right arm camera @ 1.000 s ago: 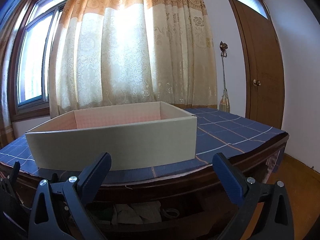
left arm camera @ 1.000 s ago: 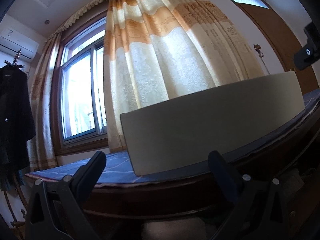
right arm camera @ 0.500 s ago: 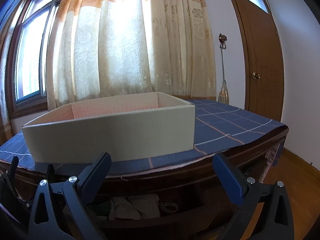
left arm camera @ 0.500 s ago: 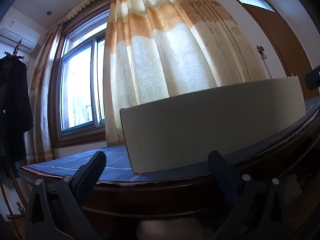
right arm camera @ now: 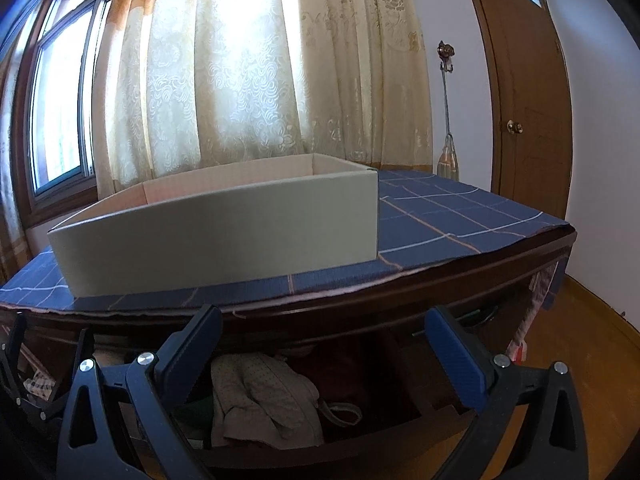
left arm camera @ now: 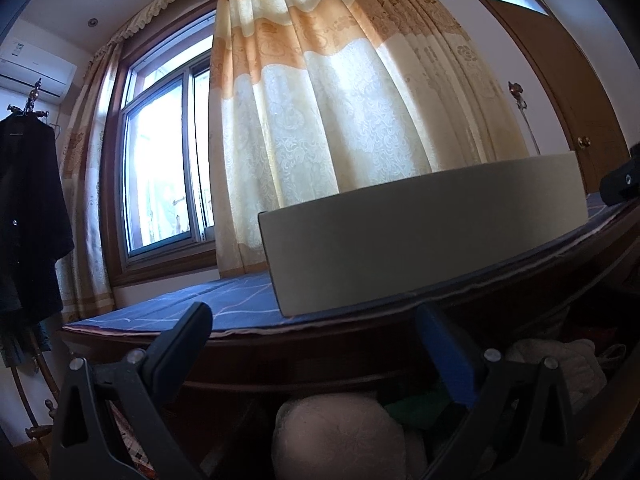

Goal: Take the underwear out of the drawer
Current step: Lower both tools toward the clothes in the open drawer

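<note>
Left gripper (left arm camera: pixel 312 354): jaws wide apart, holding nothing.
Right gripper (right arm camera: pixel 324 350): jaws wide apart, empty.
Drawer (right arm camera: pixel 404 428): open beneath the tabletop's front edge.
Underwear (right arm camera: pixel 260 396): crumpled inside the drawer.
Box (right arm camera: pixel 224 224): on the tabletop (right arm camera: pixel 460 216).

A cardboard box (right arm camera: pixel 224 228) sits on the cloth-covered table (right arm camera: pixel 460 220), toward its left half and near the front edge. Behind the table hangs a curtain (right arm camera: pixel 240 72), with a window (right arm camera: pixel 56 112) to its left and a door (right arm camera: pixel 532 92) to its right. A bottle (right arm camera: pixel 447 158) stands at the table's far right corner. Below the tabletop an open drawer (right arm camera: pixel 320 446) holds crumpled garments (right arm camera: pixel 260 396). In the left wrist view a coat (left arm camera: pixel 28 216) hangs at far left, an air conditioner (left arm camera: pixel 36 68) above it
</note>
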Demonstrator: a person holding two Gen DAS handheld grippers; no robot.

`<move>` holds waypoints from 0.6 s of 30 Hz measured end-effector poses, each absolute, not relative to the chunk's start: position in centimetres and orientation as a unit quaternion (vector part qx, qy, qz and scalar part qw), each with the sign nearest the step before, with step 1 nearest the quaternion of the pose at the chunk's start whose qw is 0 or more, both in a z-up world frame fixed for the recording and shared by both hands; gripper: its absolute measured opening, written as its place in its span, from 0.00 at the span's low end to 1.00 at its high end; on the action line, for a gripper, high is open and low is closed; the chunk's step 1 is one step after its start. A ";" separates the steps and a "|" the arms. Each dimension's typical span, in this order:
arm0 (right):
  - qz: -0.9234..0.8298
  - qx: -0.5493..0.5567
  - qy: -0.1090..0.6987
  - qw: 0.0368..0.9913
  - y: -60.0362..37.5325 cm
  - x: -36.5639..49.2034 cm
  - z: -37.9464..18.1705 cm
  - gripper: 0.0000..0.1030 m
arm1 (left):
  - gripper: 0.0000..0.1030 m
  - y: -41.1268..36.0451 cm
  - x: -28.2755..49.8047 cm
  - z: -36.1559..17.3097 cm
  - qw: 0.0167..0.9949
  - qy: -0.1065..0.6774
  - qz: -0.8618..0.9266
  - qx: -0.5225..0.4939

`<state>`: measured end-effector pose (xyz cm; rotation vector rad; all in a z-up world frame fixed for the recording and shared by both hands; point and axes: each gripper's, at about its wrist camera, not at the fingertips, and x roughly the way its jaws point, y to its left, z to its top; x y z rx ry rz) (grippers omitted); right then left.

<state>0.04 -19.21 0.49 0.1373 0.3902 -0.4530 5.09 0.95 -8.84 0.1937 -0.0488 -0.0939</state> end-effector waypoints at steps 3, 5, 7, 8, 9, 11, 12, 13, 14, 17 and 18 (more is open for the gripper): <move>-0.217 0.069 0.199 0.953 -19.1 -0.5 0.3 0.99 | 1.00 1.2 4.6 -8.6 0.994 -0.011 -0.050 0.093; -0.213 0.069 0.205 0.953 -19.0 -0.8 0.2 0.99 | 1.00 1.5 4.2 -8.6 0.994 -0.005 -0.052 0.092; -0.213 0.071 0.207 0.952 -19.1 -1.3 0.1 0.99 | 1.00 1.7 3.8 -8.4 0.995 0.001 -0.053 0.090; -0.212 0.073 0.207 0.952 -19.1 -1.5 0.1 0.99 | 1.00 1.8 3.6 -8.4 0.994 0.004 -0.054 0.090; -0.211 0.076 0.207 0.952 -19.2 -1.7 0.1 0.99 | 1.00 1.9 3.4 -8.3 0.994 0.008 -0.056 0.090; -0.210 0.081 0.211 0.951 -19.3 -2.1 0.1 0.99 | 1.00 2.0 2.9 -8.3 0.994 0.012 -0.056 0.092; -0.210 0.082 0.213 0.951 -19.4 -2.3 0.1 0.99 | 1.00 2.0 2.8 -8.2 0.994 0.014 -0.056 0.094; -0.209 0.084 0.216 0.950 -19.4 -2.5 0.0 0.99 | 1.00 2.0 2.5 -8.2 0.994 0.017 -0.055 0.095; -0.208 0.085 0.218 0.950 -19.4 -2.7 -0.1 0.99 | 1.00 2.1 2.3 -8.2 0.994 0.019 -0.056 0.095; -0.203 0.089 0.222 0.950 -19.5 -3.3 -0.2 0.99 | 1.00 2.5 1.4 -8.1 0.994 0.025 -0.058 0.091; -0.202 0.088 0.223 0.950 -19.5 -3.5 -0.2 0.99 | 1.00 2.6 1.1 -8.1 0.994 0.027 -0.060 0.092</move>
